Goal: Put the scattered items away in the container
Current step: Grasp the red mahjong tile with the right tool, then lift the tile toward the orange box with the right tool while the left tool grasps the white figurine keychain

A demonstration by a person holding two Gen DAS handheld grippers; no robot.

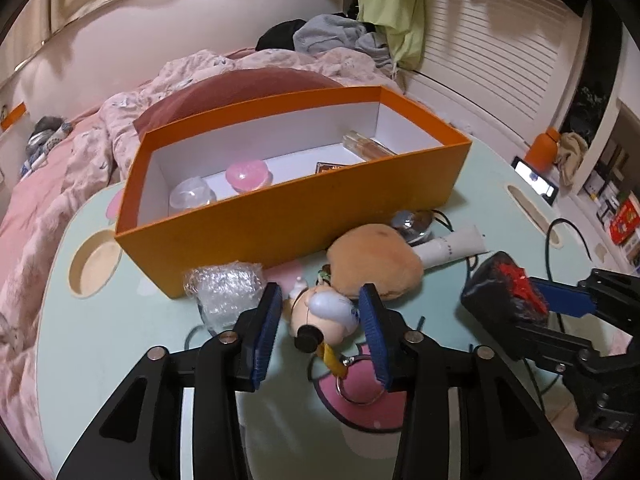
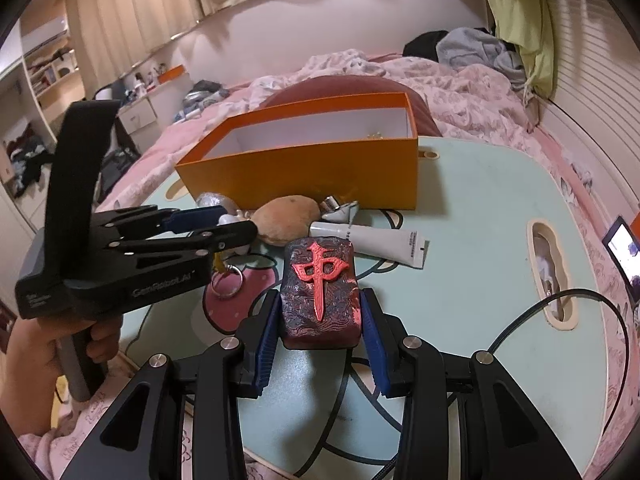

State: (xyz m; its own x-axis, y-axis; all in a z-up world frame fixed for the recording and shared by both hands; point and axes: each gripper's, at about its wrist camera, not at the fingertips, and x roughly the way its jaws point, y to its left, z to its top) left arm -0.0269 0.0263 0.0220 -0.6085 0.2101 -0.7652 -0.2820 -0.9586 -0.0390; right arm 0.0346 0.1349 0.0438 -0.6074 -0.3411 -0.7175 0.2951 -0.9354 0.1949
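The orange box (image 1: 288, 216) stands open on the pale green table (image 1: 120, 340), which sits on a bed with a pink quilt (image 1: 60, 184). Inside the box lie a clear round case (image 1: 192, 196), a pink round case (image 1: 246, 174), a small dark card (image 1: 332, 167) and a glass bottle (image 1: 368, 146).

In front of the box the loose things lie together: a wad of bubble wrap (image 1: 224, 288), a brown plush toy (image 1: 376, 260), a white tube (image 1: 448, 246), a shiny metal piece (image 1: 412, 224) and a small doll keychain (image 1: 324, 314) with a yellow strap and metal ring (image 1: 356, 380).

The left tool (image 1: 320, 316) is open, its blue pads on either side of the doll keychain's head; whether they touch it I cannot tell.

The right tool (image 2: 320, 320) is closed on a dark block (image 2: 318, 292) with a raised red character on its top face, its pads pressed against both sides. The block is near the table's front edge, well apart from the box. A black cable (image 2: 560, 300) runs across the table to the right of it.
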